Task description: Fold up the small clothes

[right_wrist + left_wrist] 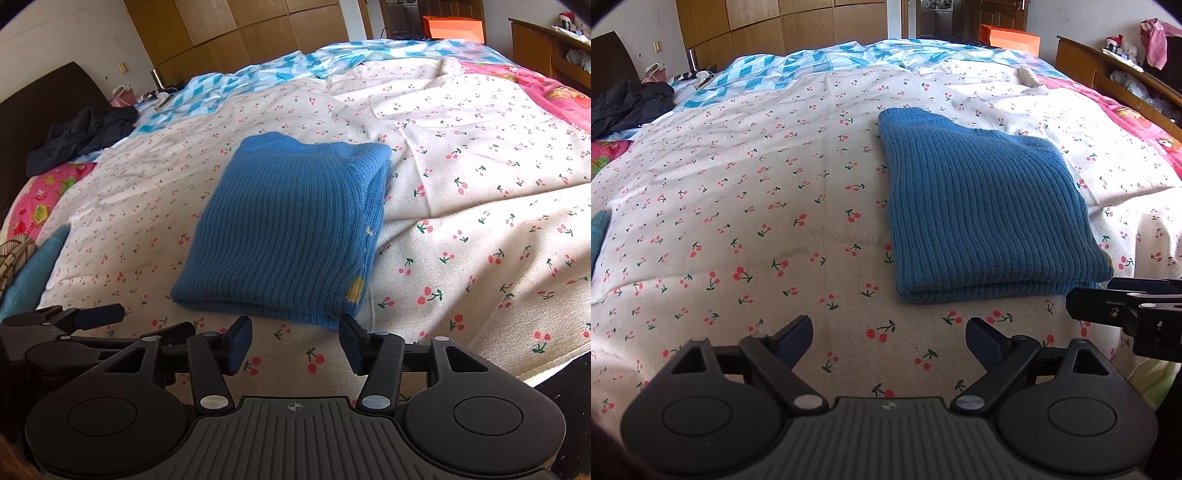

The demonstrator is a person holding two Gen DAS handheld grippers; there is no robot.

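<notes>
A blue ribbed knit sweater (982,206) lies folded into a rectangle on the cherry-print bed sheet (738,206). It also shows in the right wrist view (288,229), just beyond my fingers. My left gripper (889,341) is open and empty, above the sheet to the near left of the sweater. My right gripper (295,341) is open and empty, close to the sweater's near edge. The right gripper shows at the right edge of the left wrist view (1126,306). The left gripper shows at the left edge of the right wrist view (92,317).
A teal cloth (33,273) lies at the bed's left edge. Dark clothing (81,136) is heaped at the far left. A blue-white quilt (827,62) and a pink blanket (546,92) lie further back. A wooden shelf (1115,70) stands at the right. An orange box (1012,40) is behind.
</notes>
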